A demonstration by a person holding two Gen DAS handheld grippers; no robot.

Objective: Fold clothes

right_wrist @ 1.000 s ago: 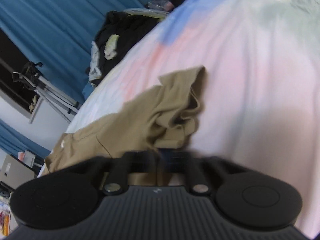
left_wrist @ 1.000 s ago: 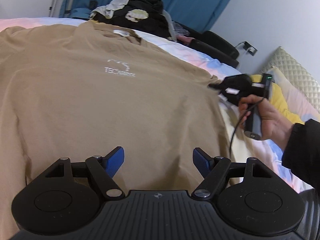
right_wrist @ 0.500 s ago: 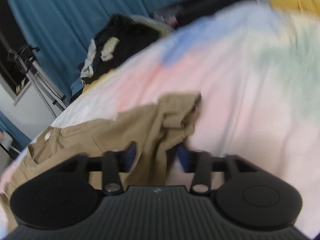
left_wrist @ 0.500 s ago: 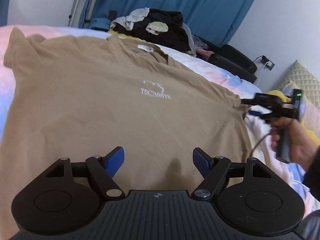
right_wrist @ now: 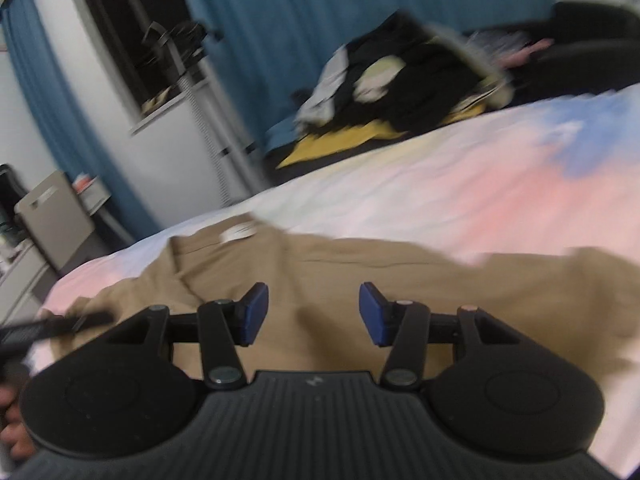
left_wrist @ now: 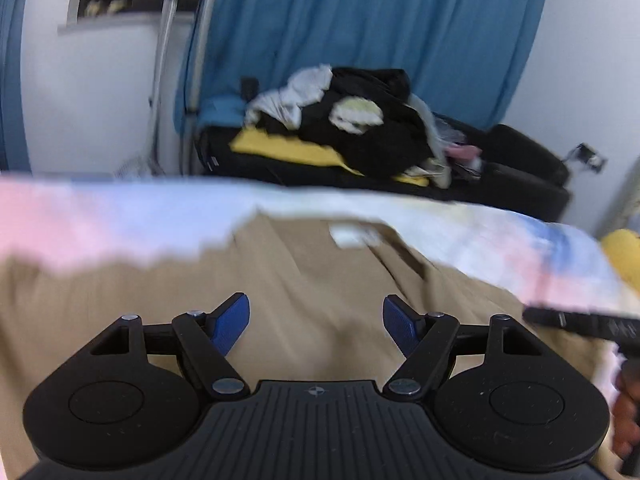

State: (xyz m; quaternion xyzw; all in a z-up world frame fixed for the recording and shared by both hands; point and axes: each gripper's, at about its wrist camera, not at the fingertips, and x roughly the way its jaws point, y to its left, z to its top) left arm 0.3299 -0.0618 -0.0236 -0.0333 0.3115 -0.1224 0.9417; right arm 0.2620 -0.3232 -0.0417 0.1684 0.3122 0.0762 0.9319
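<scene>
A tan T-shirt (left_wrist: 312, 280) is shown spread flat on a bed (left_wrist: 120, 216) covered by a pastel pink-and-blue sheet, its collar with a white neck label (right_wrist: 239, 233) turned toward the bed's far edge. No container is seen; beyond that far edge a heap of dark, white and yellow clothes (left_wrist: 352, 128) is piled on a black surface before a blue curtain (left_wrist: 380, 32). The left gripper (left_wrist: 316, 322) is held over the shirt body, its blue-padded jaws spread wide and empty — cloth is seen between and below them, whether touched cannot be told. The right gripper (right_wrist: 313, 314) is likewise held over the shirt, jaws released and grasping nothing, the collar lying ahead and to the left of them. Both views are blurred. Each gripper is partly seen at the margin of the other's view.
</scene>
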